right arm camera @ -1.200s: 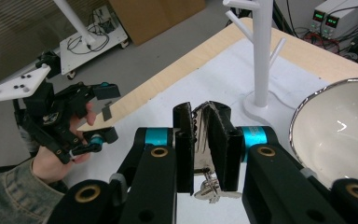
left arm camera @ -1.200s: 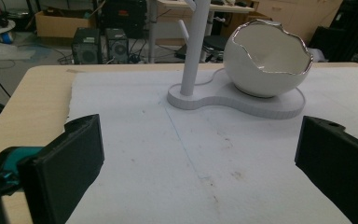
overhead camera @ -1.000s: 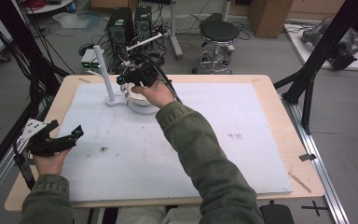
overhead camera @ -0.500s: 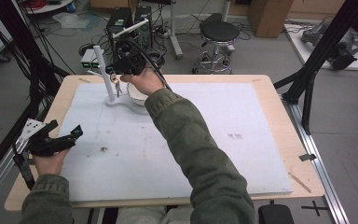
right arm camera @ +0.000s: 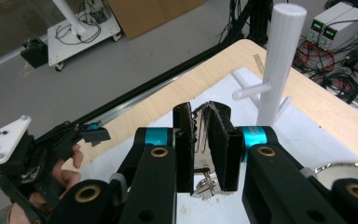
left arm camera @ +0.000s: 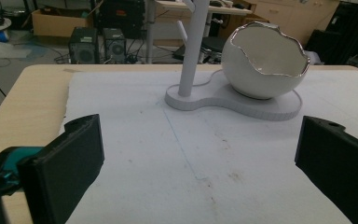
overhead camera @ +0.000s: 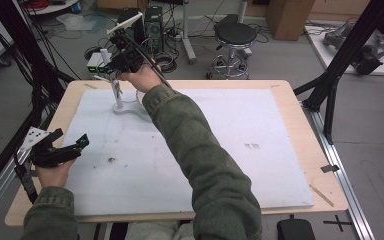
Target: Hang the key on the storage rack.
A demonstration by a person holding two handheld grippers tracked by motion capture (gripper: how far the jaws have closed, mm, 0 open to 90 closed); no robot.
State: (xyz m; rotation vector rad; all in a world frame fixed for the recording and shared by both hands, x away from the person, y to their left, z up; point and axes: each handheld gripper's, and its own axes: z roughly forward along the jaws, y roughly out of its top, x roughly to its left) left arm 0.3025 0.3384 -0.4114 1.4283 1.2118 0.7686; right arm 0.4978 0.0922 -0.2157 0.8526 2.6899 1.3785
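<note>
Keys (right arm camera: 204, 154) sit pinched between the jaws of the right gripper (right arm camera: 202, 144), which are closed down narrow on them, and a ring with a small metal bit hangs out below the pads. From the high view that right gripper (overhead camera: 122, 62) is up at the far left part of the table, raised above the white stand (overhead camera: 117, 97) and close to its post. In the right gripper view the stand's post (right arm camera: 279, 70) is just beside the jaws, off to their right, with short pegs sticking out of its side; the keys aren't touching any peg as far as I can tell.

The left gripper (overhead camera: 62, 150) is low at the near left edge of the table (overhead camera: 300, 100), resting in the person's hand, jaws spread wide with nothing between them. Its own view looks across the white mat (left arm camera: 135, 154) at the stand's base (left arm camera: 205, 100) and the white bowl (left arm camera: 265, 63) shaped like a cracked eggshell with a silvery rim, sitting on that base beside the post. Both are well apart from the left jaws.
</note>
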